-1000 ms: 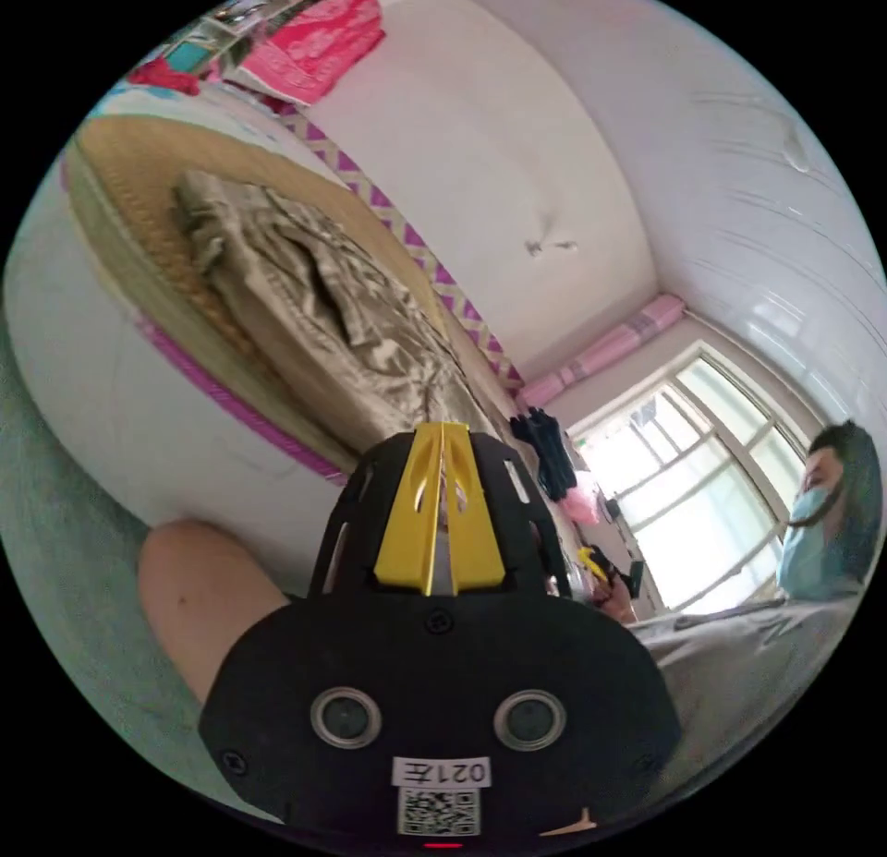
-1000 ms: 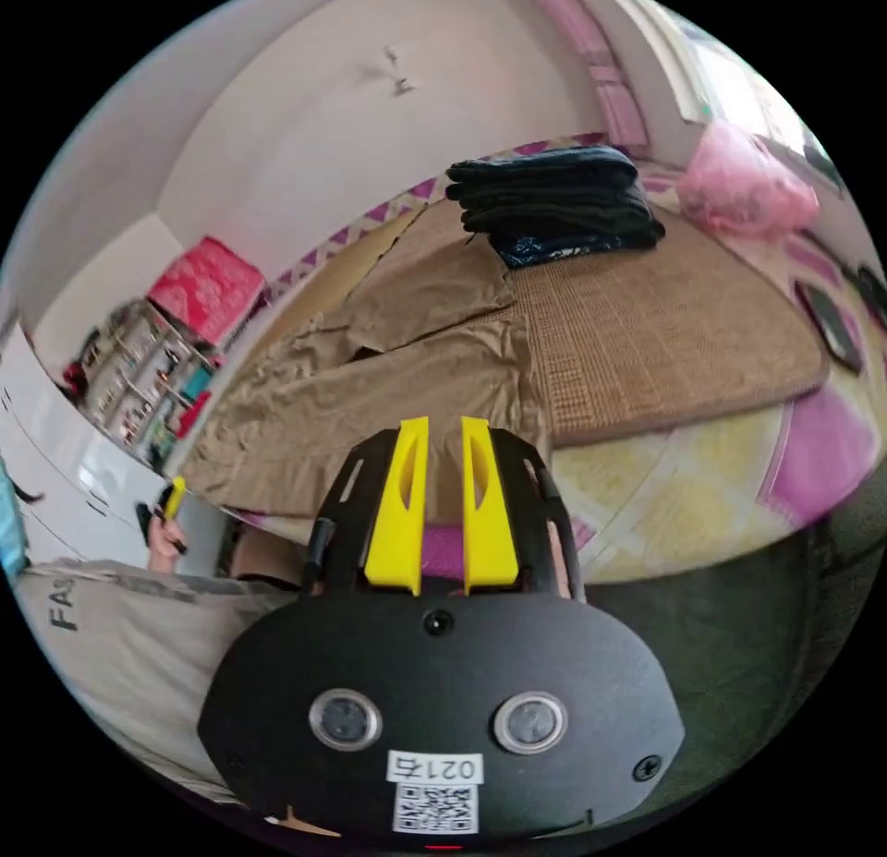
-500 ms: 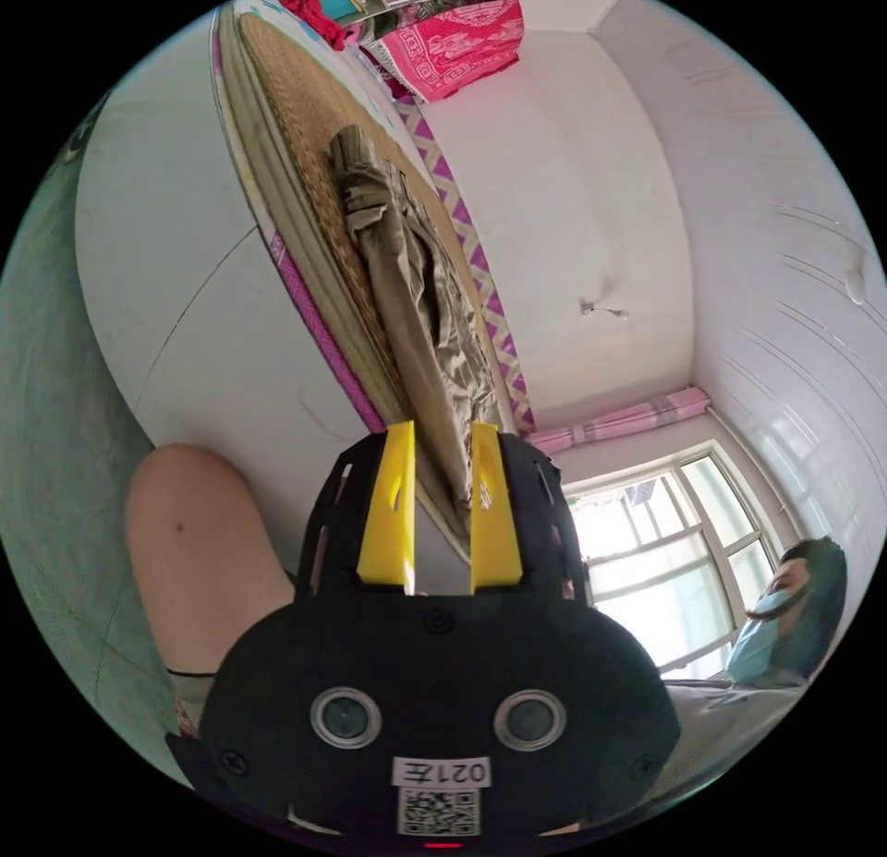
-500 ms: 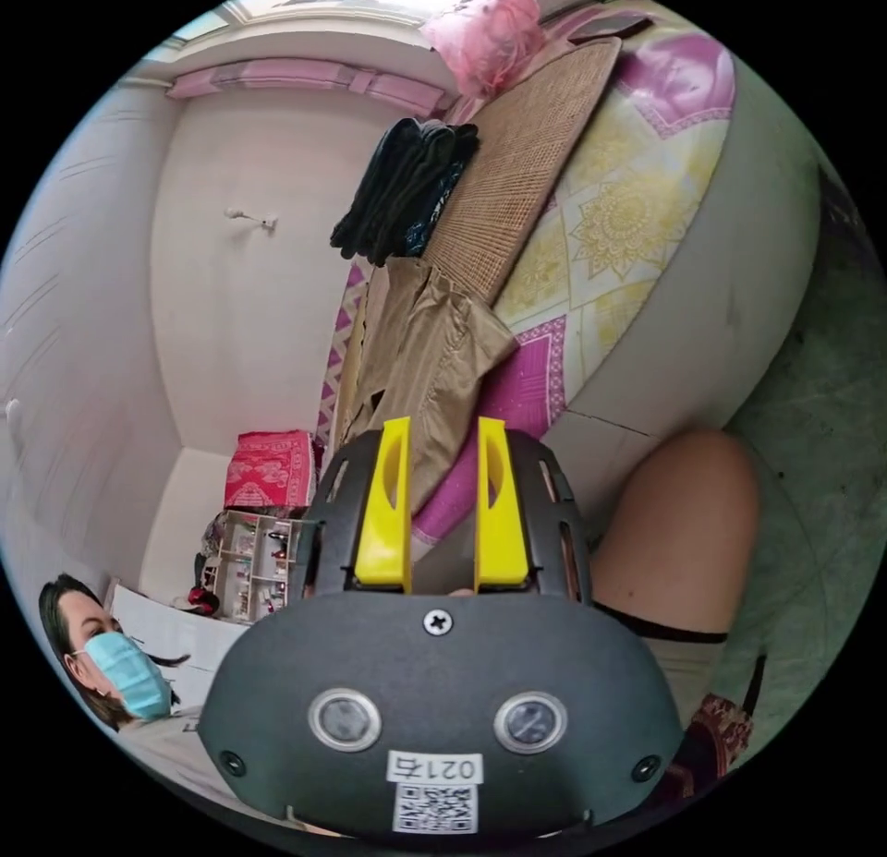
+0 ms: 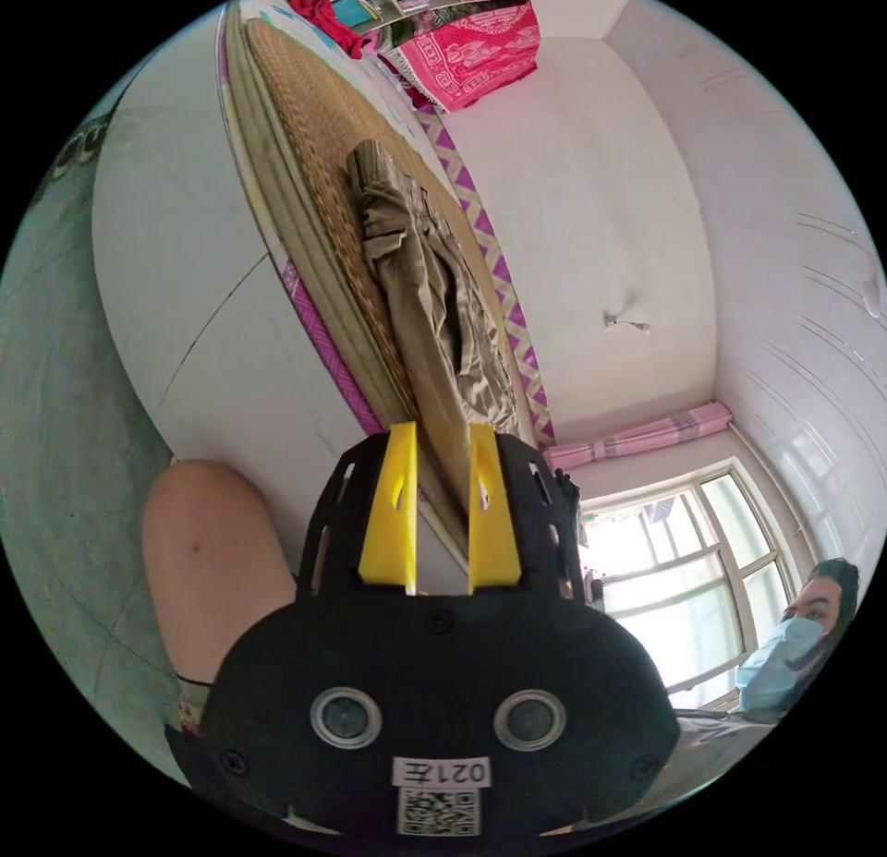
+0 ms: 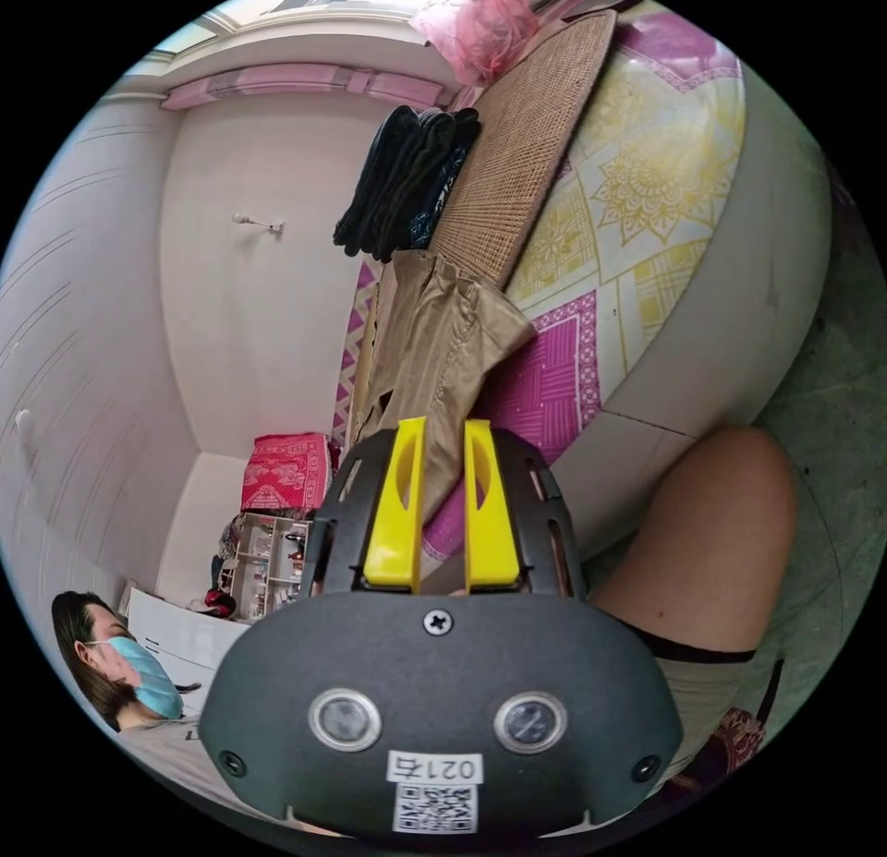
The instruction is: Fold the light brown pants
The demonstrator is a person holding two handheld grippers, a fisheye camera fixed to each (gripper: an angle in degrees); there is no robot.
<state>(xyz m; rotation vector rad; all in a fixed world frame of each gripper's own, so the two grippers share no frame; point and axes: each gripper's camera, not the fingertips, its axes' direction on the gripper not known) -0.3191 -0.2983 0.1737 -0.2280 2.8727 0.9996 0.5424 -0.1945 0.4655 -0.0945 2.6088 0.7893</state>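
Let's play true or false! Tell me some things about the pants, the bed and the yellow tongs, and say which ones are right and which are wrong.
1. The light brown pants lie on the bed. True.
2. The left tongs are squeezed shut. False: their jaws stand apart, with the near edge of the pants between them.
3. A stack of dark folded clothes sits on the woven mat. True.
4. The pants are already folded into a small neat square. False: they lie stretched out long and wrinkled.
5. The right tongs are open. True.
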